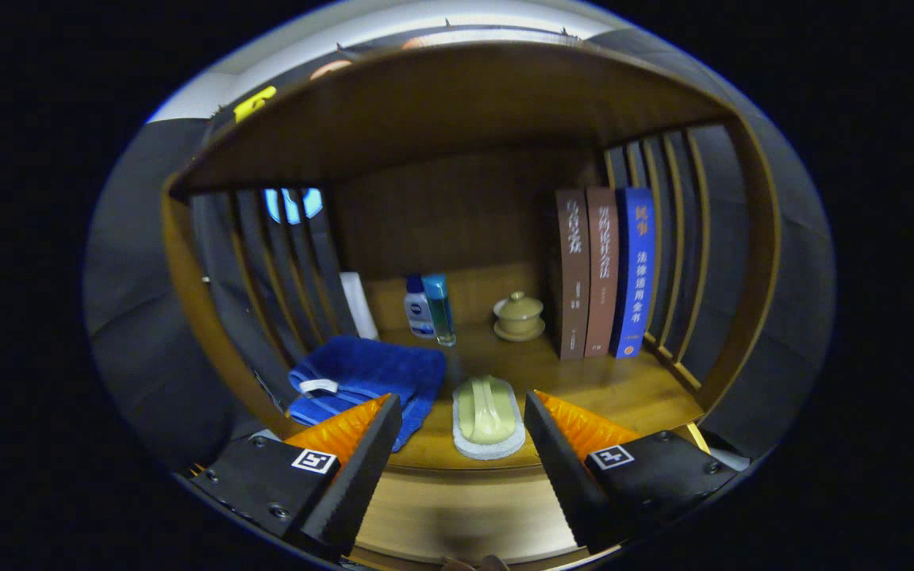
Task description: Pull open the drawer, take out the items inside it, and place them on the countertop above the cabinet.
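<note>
Several things sit on the wooden countertop [584, 381] under the shelf roof, and going from the left: a folded blue towel [362, 377] lies just ahead of the left finger, two small bottles [429, 308] stand further back, a green-handled scrub brush [489, 416] on a pale pad lies between the fingers and just ahead of them, a small lidded cup [518, 316] sits beyond it, and three books [604, 274] stand upright toward the right. The gripper [463, 428] hangs with its fingers spread wide, holding nothing. I cannot tell a drawer from the pale front panel below the counter edge; no handle shows. Judging from this, the good move is to drop the fingers below the counter lip, find the pull, square up on it, close firmly and draw straight back
</note>
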{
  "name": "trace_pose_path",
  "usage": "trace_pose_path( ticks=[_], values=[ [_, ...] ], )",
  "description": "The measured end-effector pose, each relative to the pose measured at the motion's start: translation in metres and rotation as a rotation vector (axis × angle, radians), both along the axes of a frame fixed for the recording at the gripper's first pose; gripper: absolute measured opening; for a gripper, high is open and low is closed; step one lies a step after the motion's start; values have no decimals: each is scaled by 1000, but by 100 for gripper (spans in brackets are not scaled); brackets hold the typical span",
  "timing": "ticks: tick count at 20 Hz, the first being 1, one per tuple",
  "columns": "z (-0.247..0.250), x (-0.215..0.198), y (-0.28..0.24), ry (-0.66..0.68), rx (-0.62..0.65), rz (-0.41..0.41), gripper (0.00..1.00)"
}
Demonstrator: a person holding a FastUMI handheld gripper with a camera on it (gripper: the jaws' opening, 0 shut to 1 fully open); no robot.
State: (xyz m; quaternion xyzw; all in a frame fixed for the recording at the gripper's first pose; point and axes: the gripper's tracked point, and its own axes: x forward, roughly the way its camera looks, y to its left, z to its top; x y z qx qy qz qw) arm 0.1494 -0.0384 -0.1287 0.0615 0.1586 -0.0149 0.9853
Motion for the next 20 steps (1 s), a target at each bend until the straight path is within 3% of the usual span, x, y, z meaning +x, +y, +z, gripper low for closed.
trace_pose_path(
  ticks=[5, 9, 14, 20],
  values=[
    [7, -99, 12, -177, -34, -25, 99],
    [-55, -159, 9, -122, -25, -64, 99],
    [-111, -196, 7, -49, 14, -89, 99],
    [-157, -197, 8, 30, -9, -77, 99]
  ],
)
